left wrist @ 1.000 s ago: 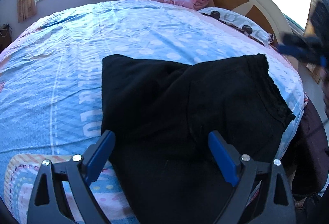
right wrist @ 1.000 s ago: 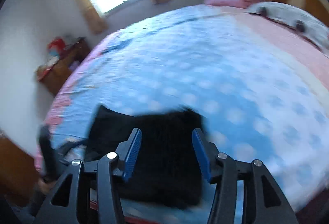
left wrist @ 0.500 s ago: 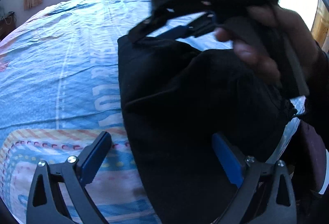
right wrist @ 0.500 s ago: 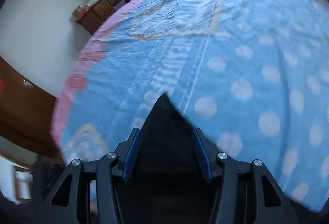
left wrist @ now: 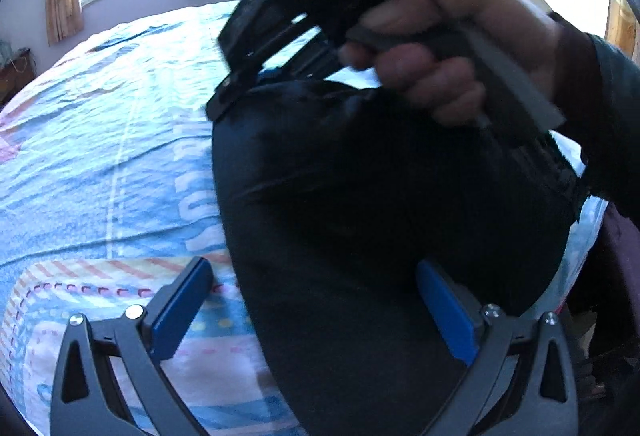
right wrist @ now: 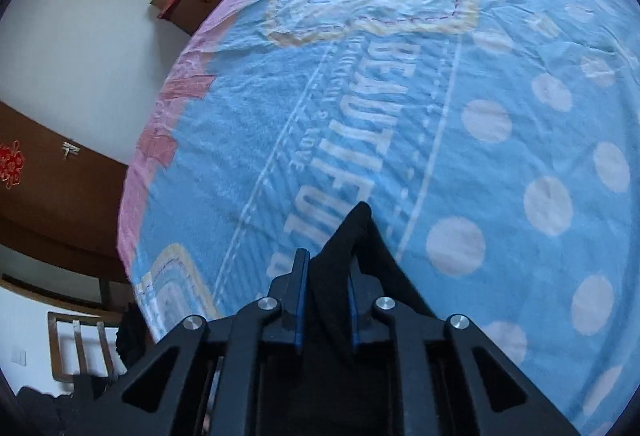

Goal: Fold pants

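Since a second ago my right gripper [right wrist: 324, 310] has swung across and closed on a corner of the black pants [left wrist: 384, 220], pinching a peak of cloth above the blue bedsheet [right wrist: 460, 95]. My left gripper [left wrist: 316, 312] hangs wide apart, holding nothing, over the pants' near edge. My right hand [left wrist: 444, 51], blurred, blocks what may be the headboard.

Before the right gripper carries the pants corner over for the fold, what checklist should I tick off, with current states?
1. Right gripper shut on pants corner: ok.
2. Fabric seated deep between its fingers: ok.
3. Left gripper open, straddling the pants' near edge: ok.
4. Left gripper pinning the cloth: not ok.
5. Bedsheet ahead of the fold free of objects: ok.
6. Lower layers lying flat: cannot tell.
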`<move>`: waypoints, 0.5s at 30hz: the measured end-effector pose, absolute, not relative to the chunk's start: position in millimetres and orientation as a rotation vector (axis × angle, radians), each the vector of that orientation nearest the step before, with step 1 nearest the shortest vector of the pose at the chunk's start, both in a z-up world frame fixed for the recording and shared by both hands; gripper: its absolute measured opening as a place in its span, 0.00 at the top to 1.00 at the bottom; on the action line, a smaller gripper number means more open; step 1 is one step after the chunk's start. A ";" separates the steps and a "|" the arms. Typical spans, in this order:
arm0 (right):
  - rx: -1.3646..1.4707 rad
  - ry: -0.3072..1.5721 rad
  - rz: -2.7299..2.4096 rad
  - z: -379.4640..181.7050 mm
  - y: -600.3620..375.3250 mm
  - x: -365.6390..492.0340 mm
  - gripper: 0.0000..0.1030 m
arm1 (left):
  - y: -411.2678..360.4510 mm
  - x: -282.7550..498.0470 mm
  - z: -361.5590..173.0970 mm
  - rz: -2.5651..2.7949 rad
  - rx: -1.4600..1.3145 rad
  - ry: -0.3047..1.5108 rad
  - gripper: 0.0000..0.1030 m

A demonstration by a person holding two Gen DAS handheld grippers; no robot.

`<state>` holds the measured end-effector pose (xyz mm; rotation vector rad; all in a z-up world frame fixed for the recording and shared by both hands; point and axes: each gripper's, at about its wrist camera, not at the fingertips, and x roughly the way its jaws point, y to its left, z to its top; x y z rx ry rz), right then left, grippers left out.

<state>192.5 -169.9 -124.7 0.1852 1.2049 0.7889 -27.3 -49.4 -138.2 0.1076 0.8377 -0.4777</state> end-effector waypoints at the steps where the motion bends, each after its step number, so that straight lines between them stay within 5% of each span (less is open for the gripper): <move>1: 0.187 1.202 0.792 -126.6 -169.4 194.7 0.85 | -49.5 -27.7 -138.2 -0.478 0.105 0.837 0.00; 4: 0.159 1.191 0.817 -122.5 -170.1 194.8 0.85 | -49.7 -28.4 -136.2 -0.479 0.088 0.849 0.00; 6: 0.186 1.188 0.817 -117.6 -180.8 193.7 0.76 | -48.0 -21.2 -134.2 -0.482 0.060 0.866 0.00; 8: 0.221 1.109 0.766 -102.5 -204.1 189.0 0.56 | -42.9 -20.6 -128.9 -0.486 0.028 0.877 0.00; 15: 0.250 0.937 0.692 -65.6 -276.5 129.5 0.55 | -17.2 10.7 -90.3 -0.430 0.012 0.792 0.00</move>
